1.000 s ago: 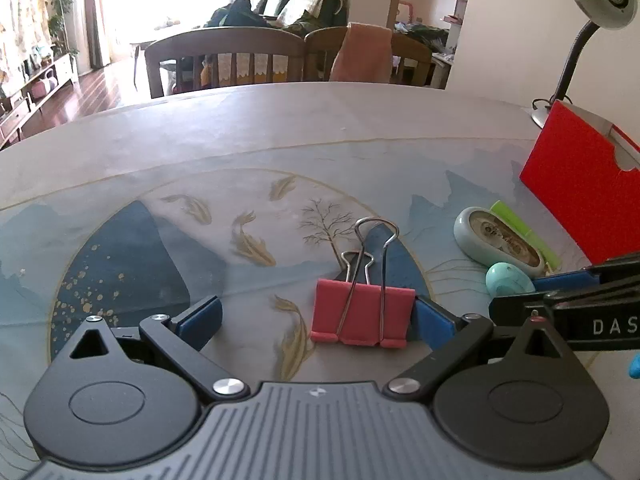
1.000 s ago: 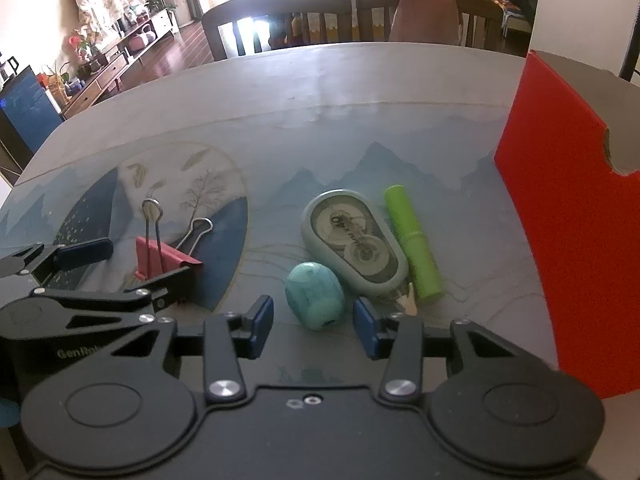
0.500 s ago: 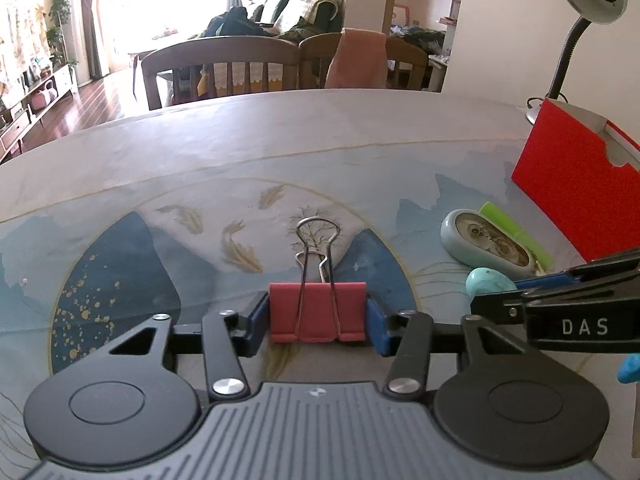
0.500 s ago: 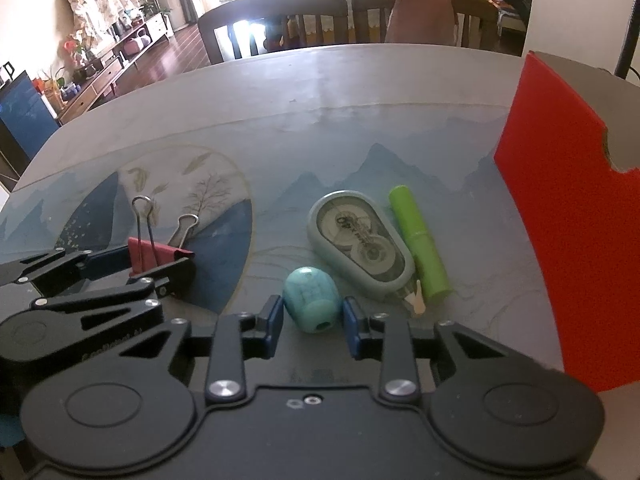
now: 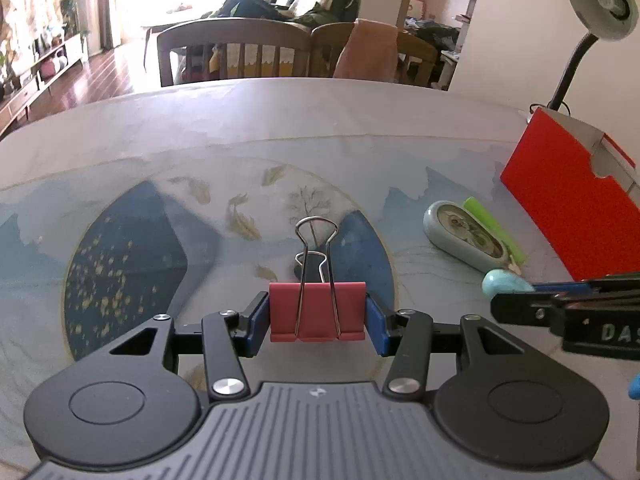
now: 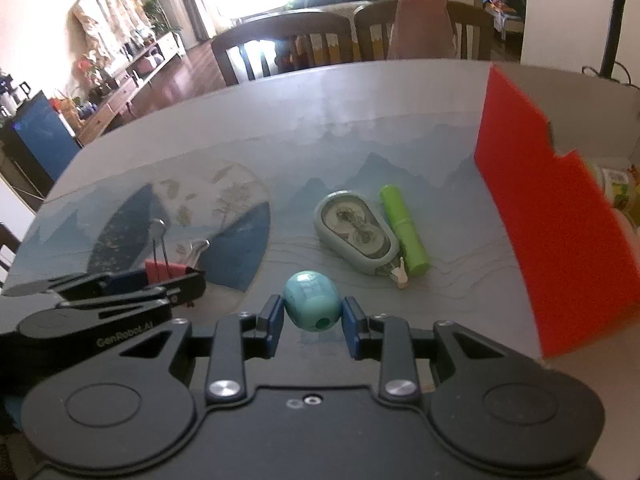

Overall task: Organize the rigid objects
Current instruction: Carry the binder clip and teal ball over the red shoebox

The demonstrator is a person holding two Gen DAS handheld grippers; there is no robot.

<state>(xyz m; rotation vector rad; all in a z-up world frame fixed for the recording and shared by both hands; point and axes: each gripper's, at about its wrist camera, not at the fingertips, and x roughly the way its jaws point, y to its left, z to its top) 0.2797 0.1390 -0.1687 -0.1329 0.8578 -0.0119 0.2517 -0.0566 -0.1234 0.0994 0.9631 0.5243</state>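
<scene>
Left gripper (image 5: 318, 316) clamped on red binder clip (image 5: 317, 311), open tabletop (image 5: 280, 128) beyond.

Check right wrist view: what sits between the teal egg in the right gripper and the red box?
Correction tape dispenser and green tube, side by side on the tablecloth, between egg and box; right wrist view.

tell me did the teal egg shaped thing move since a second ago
Yes. The teal egg-shaped object, then on the table short of the correction tape dispenser, is now clamped in the right gripper, lifted, with a wider gap to the dispenser.
</scene>
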